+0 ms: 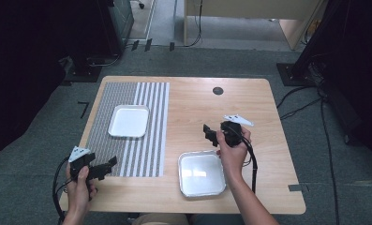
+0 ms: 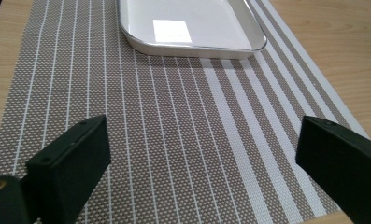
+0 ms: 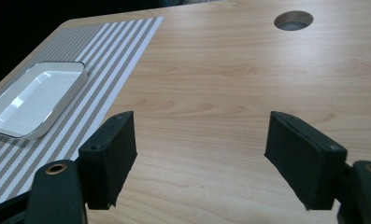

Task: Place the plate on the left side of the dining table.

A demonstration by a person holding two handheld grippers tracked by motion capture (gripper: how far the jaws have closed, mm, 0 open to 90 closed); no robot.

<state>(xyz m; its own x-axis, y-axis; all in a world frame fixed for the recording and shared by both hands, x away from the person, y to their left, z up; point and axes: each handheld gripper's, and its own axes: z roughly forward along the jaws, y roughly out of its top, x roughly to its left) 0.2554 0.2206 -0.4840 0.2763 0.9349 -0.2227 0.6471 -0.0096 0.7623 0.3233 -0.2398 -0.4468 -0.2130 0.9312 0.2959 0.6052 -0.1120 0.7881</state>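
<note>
My left jaws (image 1: 109,163) stand wide with nothing between them, hovering over the near end of the striped placemat (image 1: 127,136). The white tray (image 1: 129,121) sits at the mat's middle, likely so I can approach it head-on. My right jaws (image 1: 210,134) gape empty too, over bare worktop (image 1: 249,108) right of the mat, above the second tray (image 1: 201,173). Both hands hold level, pointing toward the mat.

My right gripper (image 3: 202,154) hangs over bare wooden tabletop (image 3: 230,84), jaws spread with nothing between; white tray (image 3: 31,100) on striped mat (image 3: 103,51) far left, round hole (image 3: 293,20) beyond.
</note>
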